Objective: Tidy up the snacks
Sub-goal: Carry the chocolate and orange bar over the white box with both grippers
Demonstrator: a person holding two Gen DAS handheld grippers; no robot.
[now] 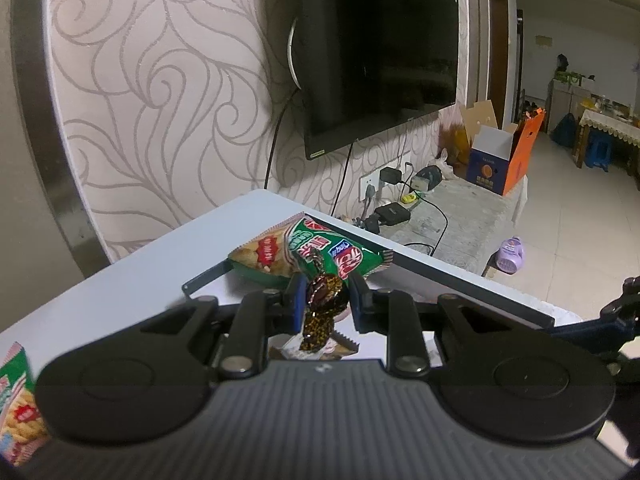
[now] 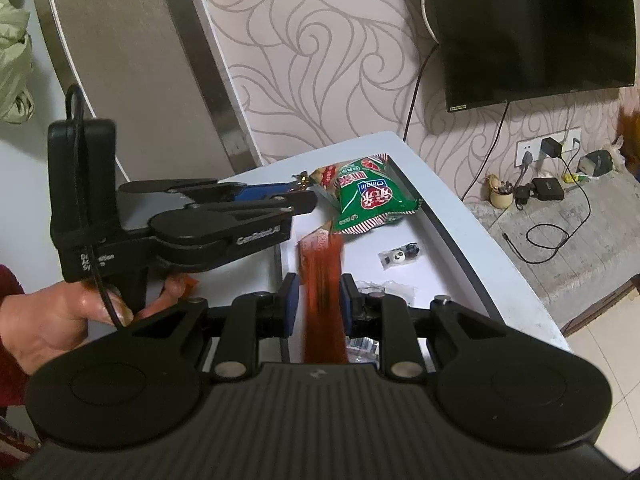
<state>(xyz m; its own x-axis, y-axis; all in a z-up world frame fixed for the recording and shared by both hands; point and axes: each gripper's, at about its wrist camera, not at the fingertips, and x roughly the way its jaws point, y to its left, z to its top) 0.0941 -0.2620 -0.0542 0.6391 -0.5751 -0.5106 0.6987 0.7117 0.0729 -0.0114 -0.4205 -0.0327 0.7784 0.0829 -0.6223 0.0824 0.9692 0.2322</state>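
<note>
My left claw (image 1: pixel 325 300) pinches a brown wrapped candy (image 1: pixel 323 295); my right claw (image 2: pixel 319 300) grips a red sachet (image 2: pixel 322 292). I lower both gently beside the green snack bag (image 2: pixel 370 196).

The candy wrapper (image 1: pixel 322 308) is showing brown speckles; behind it the snack bag (image 1: pixel 340 254) is showing green and red.

A black wall-mounted television (image 1: pixel 380 60) hangs on swirl-patterned wallpaper (image 1: pixel 160 100), with a white wall socket (image 2: pixel 548 148) and plugged-in chargers below it, a grey low bench (image 1: pixel 460 216) carrying an open blue-and-orange cardboard box (image 1: pixel 504 164), and a purple slipper (image 1: pixel 510 254) on the tiled floor (image 1: pixel 580 240).
</note>
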